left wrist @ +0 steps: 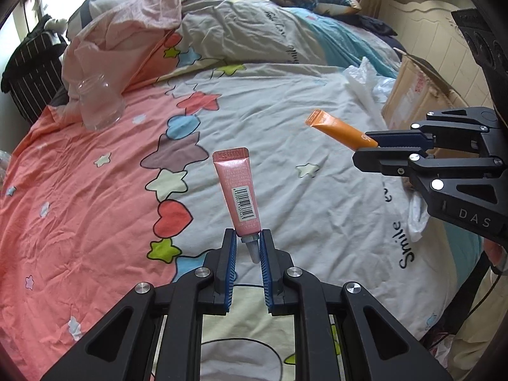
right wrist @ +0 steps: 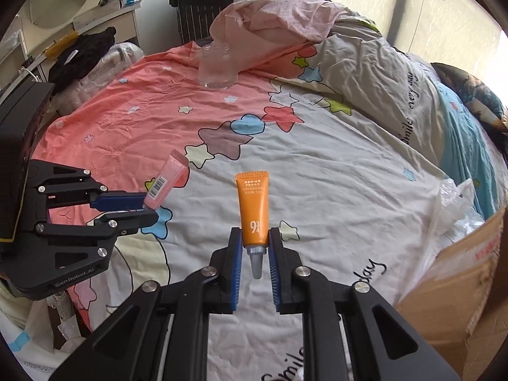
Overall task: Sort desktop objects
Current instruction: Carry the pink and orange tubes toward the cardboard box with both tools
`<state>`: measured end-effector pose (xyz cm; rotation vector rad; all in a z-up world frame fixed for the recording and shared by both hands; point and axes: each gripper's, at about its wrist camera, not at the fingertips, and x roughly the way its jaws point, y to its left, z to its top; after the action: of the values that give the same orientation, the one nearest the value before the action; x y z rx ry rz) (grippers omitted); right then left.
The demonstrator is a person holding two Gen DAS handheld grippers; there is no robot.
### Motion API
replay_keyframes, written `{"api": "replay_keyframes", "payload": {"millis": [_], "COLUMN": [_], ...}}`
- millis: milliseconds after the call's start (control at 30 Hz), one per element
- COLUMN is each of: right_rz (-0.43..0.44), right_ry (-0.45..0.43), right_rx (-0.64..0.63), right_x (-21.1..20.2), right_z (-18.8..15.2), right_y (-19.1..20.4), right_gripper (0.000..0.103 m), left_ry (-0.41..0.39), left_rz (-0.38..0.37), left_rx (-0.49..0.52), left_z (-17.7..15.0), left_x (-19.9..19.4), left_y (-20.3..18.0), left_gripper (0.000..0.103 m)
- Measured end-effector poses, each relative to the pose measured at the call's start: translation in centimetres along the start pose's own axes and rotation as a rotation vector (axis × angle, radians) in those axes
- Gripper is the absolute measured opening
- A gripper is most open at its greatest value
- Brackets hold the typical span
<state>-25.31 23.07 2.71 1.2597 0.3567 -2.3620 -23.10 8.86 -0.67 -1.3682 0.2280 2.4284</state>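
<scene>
on the left, the left gripper (left wrist: 247, 244) has its jaws clamped on the cap end of a small pink plastic squeeze tube with a barcode (left wrist: 236, 190), which stands up from the blue pads above the quilt and touches nothing else. to the right, the right gripper (right wrist: 255, 254) is clamped the same way on a small orange plastic sunscreen tube (right wrist: 252, 209), also held clear of the bedding.

as for progress, both tubes appear picked up and neither is put anywhere yet. a clear ribbed glass jar (right wrist: 217, 66) stands empty near the far left edge of the bed, against a heap of pink cloth (right wrist: 273, 16); it looks the likely place for them, though that is a guess. so the gathering seems done for these two, and the carrying and dropping remain. no other small loose items show on the open quilt.

the surface is no desk but a bed, covered by a wrinkled quilt (right wrist: 333, 190) printed with stars and hearts, salmon pink on its left part and white on its right. off the bed's right edge sits an open cardboard box (right wrist: 460, 285) with crumpled clear plastic (right wrist: 454, 197). beyond the far left corner stands a black striped suitcase (right wrist: 203, 9).
</scene>
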Motion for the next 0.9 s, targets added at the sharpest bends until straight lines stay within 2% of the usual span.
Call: {"api": "replay_keyframes", "payload": {"millis": [400,667,900], "right_rz": [-0.068,-0.109,-0.131], "right_ry": [-0.053,-0.092,-0.115], "right_rx": [0.057,0.107,0.141], "right_x": [-6.7,-10.3,-12.1], "right_z": [-3.6,-6.0,-7.5], "right_y": [-2.8,-5.3,-6.8], "right_gripper": [0.015,0.015,0.015], "left_ry": [-0.076,-0.096,-0.099], "left_rz": [-0.02,-0.055,-0.066], "left_rx": [0.103,0.18,0.22], "left_z": [1.5,2.5,2.7], "left_x": [-3.9,-5.1,-5.5], "left_y": [-7.0,-12.2,-14.8], "left_gripper": [0.015,0.015,0.015]}}
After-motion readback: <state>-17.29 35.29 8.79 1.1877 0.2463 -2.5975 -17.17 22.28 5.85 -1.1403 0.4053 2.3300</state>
